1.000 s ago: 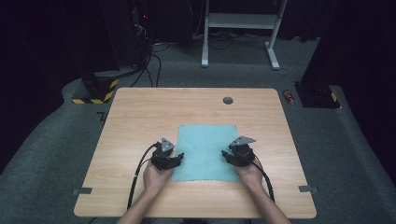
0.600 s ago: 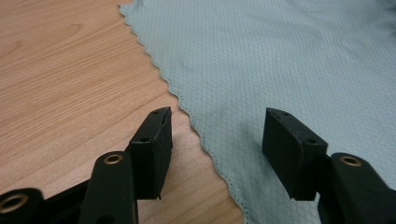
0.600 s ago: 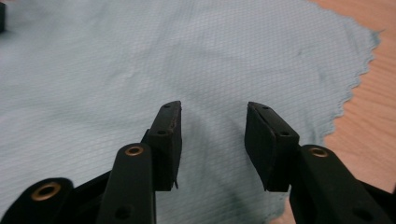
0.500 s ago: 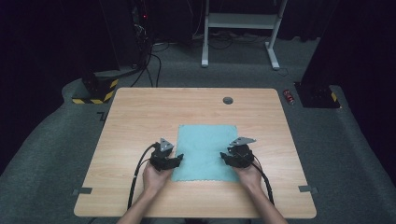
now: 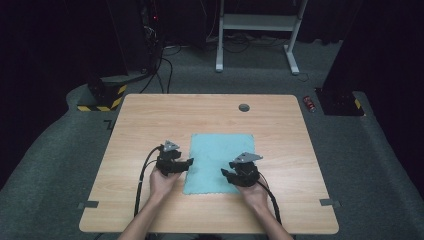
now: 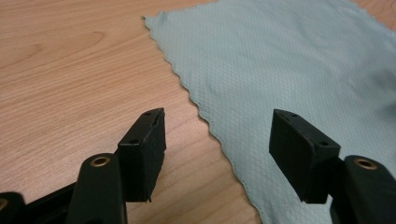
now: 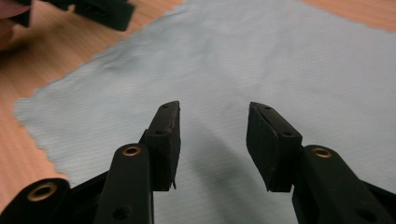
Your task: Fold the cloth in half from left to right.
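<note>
Left gripper (image 6: 212, 140): I have it low over the left edge of the cloth, jaws wide apart and just now opening further, with only bare wood and the cloth's scalloped hem between them; the pads press on nothing. From above I see it (image 5: 186, 164) at the cloth's left side, its cable trailing back along my forearm.

Right gripper (image 7: 212, 140): jaws apart, nothing gripped, hanging over the cloth's near right part. In the high view it (image 5: 226, 174) sits at the near right corner.

Table (image 5: 150, 120): light wood, rounded corners, bearing all that follows.

Cloth (image 5: 220, 160): pale blue-green, woven in a fine diamond pattern, lying flat and spread near the table's middle, towards the near edge, between my two hands.

Grommet (image 5: 244, 107): small dark round disc, far side of the table, well apart from the cloth.
</note>
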Demonstrator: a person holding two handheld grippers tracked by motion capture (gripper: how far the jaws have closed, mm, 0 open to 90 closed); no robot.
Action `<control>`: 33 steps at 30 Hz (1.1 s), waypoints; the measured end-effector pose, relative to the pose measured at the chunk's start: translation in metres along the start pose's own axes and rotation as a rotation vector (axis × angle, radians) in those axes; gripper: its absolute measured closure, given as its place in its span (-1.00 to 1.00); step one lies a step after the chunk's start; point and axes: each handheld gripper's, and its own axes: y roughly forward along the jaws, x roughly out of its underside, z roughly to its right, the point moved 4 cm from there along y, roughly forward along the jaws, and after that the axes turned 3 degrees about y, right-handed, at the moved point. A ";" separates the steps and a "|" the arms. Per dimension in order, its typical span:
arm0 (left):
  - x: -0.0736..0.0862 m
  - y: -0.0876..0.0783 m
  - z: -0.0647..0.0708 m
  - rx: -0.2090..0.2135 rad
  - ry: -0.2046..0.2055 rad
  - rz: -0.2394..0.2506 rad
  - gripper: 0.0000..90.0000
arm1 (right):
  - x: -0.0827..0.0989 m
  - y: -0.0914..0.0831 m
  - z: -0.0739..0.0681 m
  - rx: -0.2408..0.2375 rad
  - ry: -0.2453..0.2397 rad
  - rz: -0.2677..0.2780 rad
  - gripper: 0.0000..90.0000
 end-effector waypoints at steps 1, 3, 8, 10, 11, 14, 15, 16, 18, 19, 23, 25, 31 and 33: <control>0.000 0.000 -0.002 -0.005 -0.001 0.004 -0.18 | 0.000 0.001 -0.003 -0.006 -0.008 -0.005 0.22; -0.003 0.001 -0.004 -0.005 0.002 -0.029 -0.19 | -0.002 0.005 -0.012 -0.022 -0.020 -0.004 0.24; -0.015 0.000 -0.007 -0.004 0.009 -0.040 -0.22 | -0.003 0.010 -0.029 -0.056 -0.056 -0.010 0.34; -0.019 -0.001 -0.009 -0.015 0.015 -0.025 -0.22 | -0.004 0.012 -0.035 -0.067 -0.070 -0.010 0.36; -0.021 0.000 -0.011 -0.012 0.012 -0.029 -0.20 | -0.004 0.012 -0.037 -0.071 -0.076 -0.008 0.36; -0.027 0.004 -0.013 -0.033 0.026 -0.047 -0.21 | -0.006 0.014 -0.046 -0.088 -0.077 -0.005 0.37; -0.029 0.006 -0.014 -0.041 0.031 -0.033 -0.21 | -0.006 0.014 -0.048 -0.095 -0.080 -0.004 0.38; -0.032 0.008 -0.015 -0.043 0.033 -0.042 -0.18 | -0.007 0.015 -0.051 -0.102 -0.084 -0.004 0.39; -0.039 0.013 -0.018 -0.058 0.036 -0.041 -0.19 | -0.008 0.017 -0.058 -0.115 -0.093 -0.005 0.40; -0.043 0.015 -0.019 -0.060 0.035 -0.048 -0.17 | -0.008 0.018 -0.061 -0.121 -0.102 -0.004 0.41; -0.054 0.026 -0.022 -0.055 0.020 -0.054 -0.19 | -0.008 0.023 -0.077 -0.154 -0.122 -0.007 0.42; -0.056 0.031 -0.023 -0.052 0.008 -0.039 -0.18 | -0.007 0.026 -0.086 -0.170 -0.139 -0.008 0.42; -0.062 0.045 -0.027 -0.067 0.001 -0.063 -0.18 | -0.004 0.038 -0.110 -0.205 -0.199 -0.031 0.41; -0.062 0.050 -0.029 -0.074 -0.016 -0.046 -0.16 | -0.003 0.041 -0.120 -0.208 -0.231 -0.043 0.40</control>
